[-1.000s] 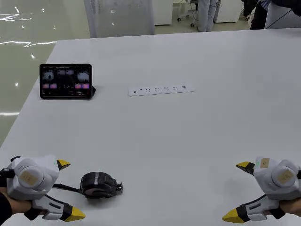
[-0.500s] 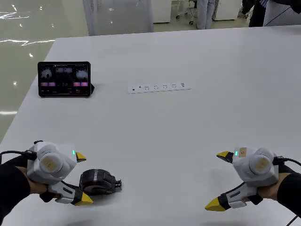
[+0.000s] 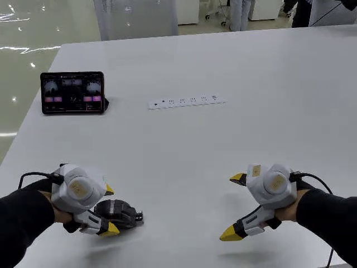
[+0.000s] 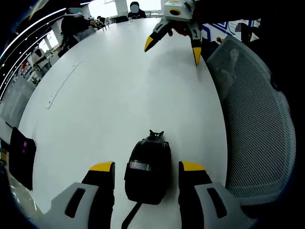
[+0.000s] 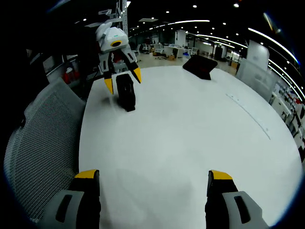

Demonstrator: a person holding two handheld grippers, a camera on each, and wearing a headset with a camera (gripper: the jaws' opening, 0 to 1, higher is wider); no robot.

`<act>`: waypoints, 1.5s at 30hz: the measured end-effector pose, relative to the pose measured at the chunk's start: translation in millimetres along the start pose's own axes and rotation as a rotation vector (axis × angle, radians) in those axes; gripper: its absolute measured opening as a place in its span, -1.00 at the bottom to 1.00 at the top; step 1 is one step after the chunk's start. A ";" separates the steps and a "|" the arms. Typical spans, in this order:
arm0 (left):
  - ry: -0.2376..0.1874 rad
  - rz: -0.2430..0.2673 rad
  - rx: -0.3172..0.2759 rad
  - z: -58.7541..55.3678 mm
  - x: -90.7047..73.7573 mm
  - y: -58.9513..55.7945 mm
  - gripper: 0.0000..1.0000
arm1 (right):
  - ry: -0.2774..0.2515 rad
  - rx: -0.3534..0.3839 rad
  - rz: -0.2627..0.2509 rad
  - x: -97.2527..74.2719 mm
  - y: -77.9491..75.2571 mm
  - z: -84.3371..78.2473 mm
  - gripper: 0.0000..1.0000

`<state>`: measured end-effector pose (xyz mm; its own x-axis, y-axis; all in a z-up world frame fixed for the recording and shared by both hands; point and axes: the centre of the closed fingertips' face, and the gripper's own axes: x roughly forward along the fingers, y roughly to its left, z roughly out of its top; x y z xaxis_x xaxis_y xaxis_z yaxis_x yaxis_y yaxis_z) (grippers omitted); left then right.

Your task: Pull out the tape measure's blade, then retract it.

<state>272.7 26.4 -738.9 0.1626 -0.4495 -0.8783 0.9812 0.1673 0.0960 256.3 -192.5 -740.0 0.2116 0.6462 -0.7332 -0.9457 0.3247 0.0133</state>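
Note:
A black tape measure (image 3: 115, 214) lies on the white table (image 3: 184, 145) near its front left, with its blade tip pointing right. My left gripper (image 3: 110, 209) is open, and its yellow-tipped jaws stand on either side of the tape measure (image 4: 148, 168) without closing on it. My right gripper (image 3: 235, 206) is open over bare table at the front right, nothing between its jaws. From the right gripper view, the tape measure (image 5: 126, 91) sits between the left gripper's fingertips (image 5: 108, 85). The blade is retracted.
A tablet (image 3: 72, 92) with a lit screen stands propped at the back left. A white power strip (image 3: 185, 101) lies flat in the middle of the table. A mesh chair (image 4: 257, 119) is next to the table's near edge.
My left gripper has moved right, and its jaws now flank the tape measure. The right gripper has moved left and farther onto the table. The tape measure has stayed put.

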 end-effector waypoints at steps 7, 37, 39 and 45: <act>0.063 0.032 0.074 -2.5 4.2 -0.9 -0.38 | -0.005 -0.029 0.023 7.9 4.4 12.2 0.79; 0.061 0.033 0.056 -2.7 5.4 1.2 -0.39 | 0.011 -0.083 0.100 86.1 22.9 52.7 0.50; 0.058 0.035 0.057 -2.7 5.3 1.1 -0.39 | 0.017 -0.108 0.110 90.4 27.3 55.2 0.48; 0.043 0.045 0.053 -2.6 5.0 0.8 -0.39 | 0.022 -0.144 0.145 104.5 36.2 64.8 0.39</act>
<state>274.0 26.6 -744.5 0.2033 -0.4043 -0.8917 0.9773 0.1398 0.1594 260.2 -68.4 -772.1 0.0671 0.6633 -0.7454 -0.9917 0.1262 0.0231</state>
